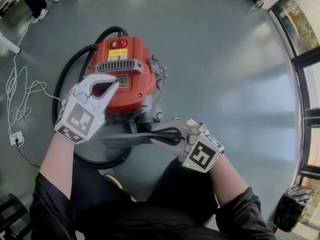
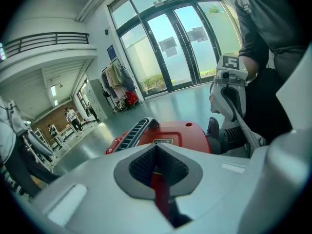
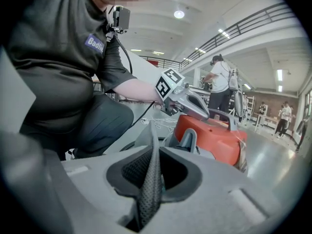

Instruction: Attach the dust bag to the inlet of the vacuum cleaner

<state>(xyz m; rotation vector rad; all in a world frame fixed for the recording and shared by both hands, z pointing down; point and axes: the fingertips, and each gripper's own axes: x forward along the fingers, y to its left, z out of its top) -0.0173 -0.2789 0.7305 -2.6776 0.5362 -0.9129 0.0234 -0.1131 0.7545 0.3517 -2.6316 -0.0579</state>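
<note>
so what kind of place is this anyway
Probably a big indoor hall used as a workspace, perhaps a lab. It has a wide polished grey floor, tall glass doors to the outside, an upper balcony with a railing, and other people standing about further back.

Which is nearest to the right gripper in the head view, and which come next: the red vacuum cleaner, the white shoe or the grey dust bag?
1. dust bag: clamped in the right gripper, stretching out to its left.
2. vacuum cleaner: just beyond the bag, ahead and to the left.
3. white shoe: far off on the floor, near the top left corner.
</note>
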